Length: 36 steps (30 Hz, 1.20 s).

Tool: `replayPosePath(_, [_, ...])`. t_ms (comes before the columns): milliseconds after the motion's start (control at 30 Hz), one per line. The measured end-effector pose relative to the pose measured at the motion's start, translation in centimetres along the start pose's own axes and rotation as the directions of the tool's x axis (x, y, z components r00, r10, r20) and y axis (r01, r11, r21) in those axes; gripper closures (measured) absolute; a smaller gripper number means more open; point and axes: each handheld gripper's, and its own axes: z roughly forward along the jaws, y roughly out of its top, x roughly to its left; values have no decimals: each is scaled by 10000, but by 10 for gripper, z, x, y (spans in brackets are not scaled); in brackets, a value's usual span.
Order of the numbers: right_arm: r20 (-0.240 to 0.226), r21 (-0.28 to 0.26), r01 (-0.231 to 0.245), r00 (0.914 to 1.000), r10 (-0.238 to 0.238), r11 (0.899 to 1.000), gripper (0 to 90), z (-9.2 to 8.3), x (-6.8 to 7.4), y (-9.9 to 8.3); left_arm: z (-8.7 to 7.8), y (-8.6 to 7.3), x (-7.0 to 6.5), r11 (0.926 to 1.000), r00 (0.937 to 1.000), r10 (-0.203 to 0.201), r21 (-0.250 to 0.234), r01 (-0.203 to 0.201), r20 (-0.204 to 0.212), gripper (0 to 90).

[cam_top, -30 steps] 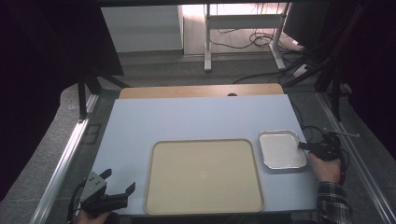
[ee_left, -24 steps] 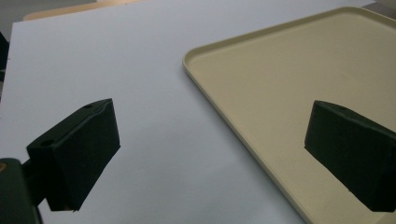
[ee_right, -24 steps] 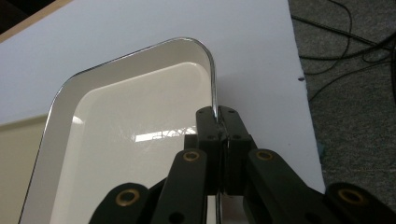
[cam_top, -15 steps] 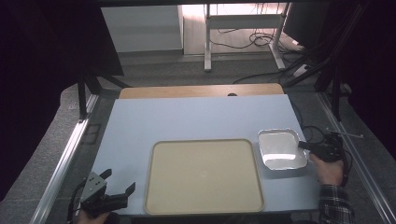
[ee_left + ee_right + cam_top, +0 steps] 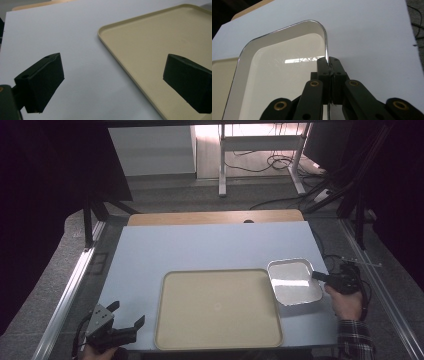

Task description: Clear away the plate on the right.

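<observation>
High view. My right gripper (image 5: 320, 277), at the 3 o'clock edge of the pale blue table (image 5: 200, 245), has its jaws pinched together on the right rim of the white enamel tray (image 5: 294, 281). The tray sits tilted, its left corner overlapping the upper right corner of the beige serving tray (image 5: 218, 308), which lies flat toward 6 o'clock of the table. My right hand (image 5: 345, 302), in a checked sleeve (image 5: 356, 340), comes in from 5 o'clock. My left gripper (image 5: 120, 320) rests at the table's 7 o'clock corner, jaws spread apart with nothing between them, just beside the beige tray's lower left corner but not touching it. A strip of wooden board (image 5: 215, 217) runs along the table's 12 o'clock edge.

Left gripper view. My two black pads (image 5: 43, 80) stand wide apart at 8 and 4 o'clock above the table surface (image 5: 50, 32). The beige tray (image 5: 155, 42) fills the field from 12 to 5 o'clock, its raised rim running diagonally between the pads.

Right gripper view. My jaws meet at centre, clamped on the thin dark-edged rim of the enamel tray (image 5: 277, 67), whose glossy white basin spreads toward 9 o'clock. The beige tray (image 5: 222, 82) shows beneath it at 8 o'clock; bare table (image 5: 374, 37) lies from 12 to 3 o'clock.
</observation>
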Motion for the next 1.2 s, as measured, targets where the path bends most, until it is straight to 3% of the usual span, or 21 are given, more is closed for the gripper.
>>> replayPosePath(567, [-619, 358, 487, 9970, -464, 9982, 892, 16, 31, -3, 0, 0, 0, 10000, 10000, -7, 45, 7, 25, 32])
replayPosePath(1200, [-1601, 1026, 1300, 9807, -1127, 9862, 891, 49, 79, -13, 1, 0, -1, 9999, 9999, 126, 70, -126, 47, 35])
